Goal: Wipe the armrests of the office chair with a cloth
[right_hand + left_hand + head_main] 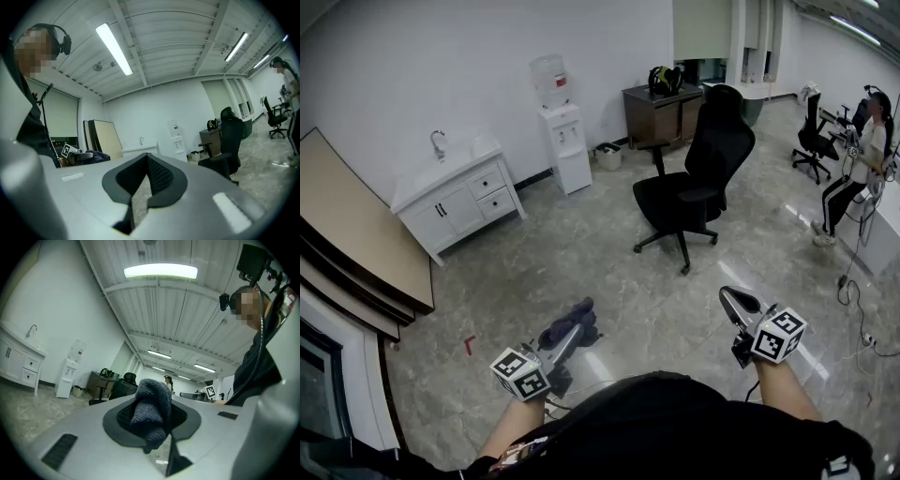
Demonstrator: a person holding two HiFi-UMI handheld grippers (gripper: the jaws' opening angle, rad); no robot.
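Observation:
The black office chair stands in the middle of the room, a few steps ahead of me, with one armrest showing on its left side. It also appears small in the right gripper view, as the chair. My left gripper is low in front of me, shut on a dark grey-blue knitted cloth; the cloth bulges out between its jaws. My right gripper is held beside it, jaws together with nothing between them. Both are well short of the chair.
A white sink cabinet, water dispenser, small bin and dark cabinet line the far wall. Boards lean at the left. At the right is a person, another chair and floor cables.

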